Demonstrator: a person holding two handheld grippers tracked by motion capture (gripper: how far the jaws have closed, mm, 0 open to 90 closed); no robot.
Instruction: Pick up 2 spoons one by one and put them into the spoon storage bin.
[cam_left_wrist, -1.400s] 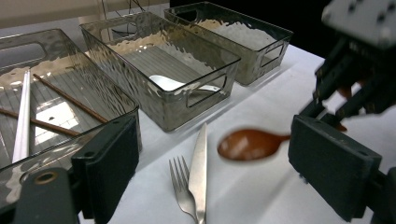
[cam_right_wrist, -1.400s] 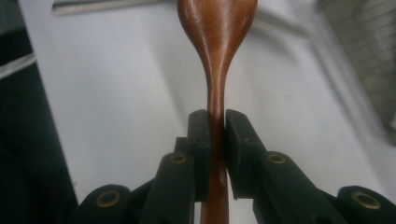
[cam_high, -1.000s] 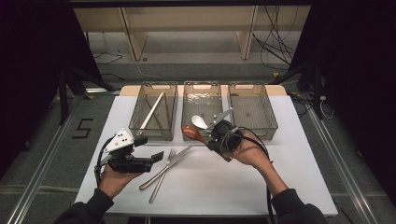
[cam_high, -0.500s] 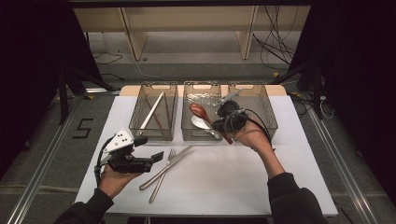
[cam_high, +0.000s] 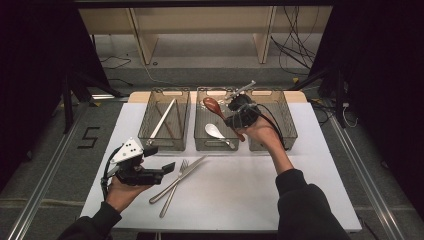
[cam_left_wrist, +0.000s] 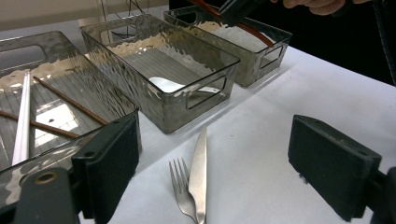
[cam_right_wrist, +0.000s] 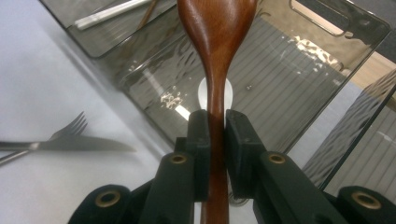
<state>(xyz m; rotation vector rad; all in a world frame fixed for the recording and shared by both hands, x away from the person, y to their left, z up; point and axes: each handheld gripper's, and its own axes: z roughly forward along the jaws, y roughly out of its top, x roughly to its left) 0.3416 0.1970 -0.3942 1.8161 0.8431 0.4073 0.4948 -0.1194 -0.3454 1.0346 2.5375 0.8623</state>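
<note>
Spoon (cam_right_wrist: 217, 56): smooth brown wood, oval bowl | bin (cam_right_wrist: 327, 60): ribbed clear plastic

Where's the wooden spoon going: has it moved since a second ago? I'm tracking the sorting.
Yes. The right gripper has carried the wooden spoon away from the table's front, and it now hangs over the middle bin, above the white spoon.

A fork (cam_high: 172, 192) and knife (cam_high: 181, 177) lie crossed on the white surface (cam_high: 300, 170); chopsticks (cam_high: 163, 119) rest in the left-hand bin (cam_high: 165, 120).
</note>
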